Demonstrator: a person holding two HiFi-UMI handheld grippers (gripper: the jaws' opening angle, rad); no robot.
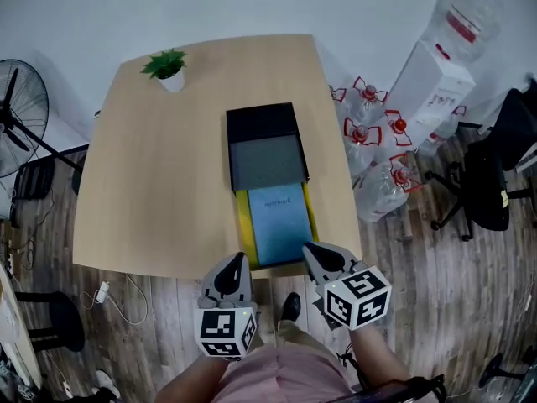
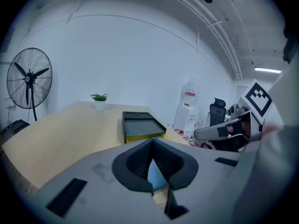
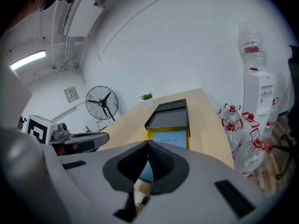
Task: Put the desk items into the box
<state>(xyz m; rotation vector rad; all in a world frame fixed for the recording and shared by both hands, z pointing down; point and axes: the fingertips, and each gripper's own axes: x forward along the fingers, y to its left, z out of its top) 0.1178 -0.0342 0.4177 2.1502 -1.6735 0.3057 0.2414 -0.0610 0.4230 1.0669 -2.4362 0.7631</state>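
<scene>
Blue rectangular notebook (image 1: pixel 279 221) lies beside matte black box (image 1: pixel 262 122).

Eyes on the left tool (image 1: pixel 237 263): a pale grey shell, broad at the back and narrowing to a rounded nose. Inside that nose, black ribbed pads (image 2: pixel 140 160) line both sides, ringed by a dark collar. Flat black rectangular insets (image 2: pixel 65 197) sit flush in the grey body. Behind it rides a white cube (image 1: pixel 225 332) printed with bold black square markers. Now the right tool (image 1: pixel 312 252): same build, grey shell, dark padded lining, and its own marker cube (image 1: pixel 357 296), black-on-white patterns on each face showing. At the near edge, the person wears a pink garment (image 1: pixel 273 378), and a dark shoe (image 1: pixel 290 307) shows between the two tools.
</scene>
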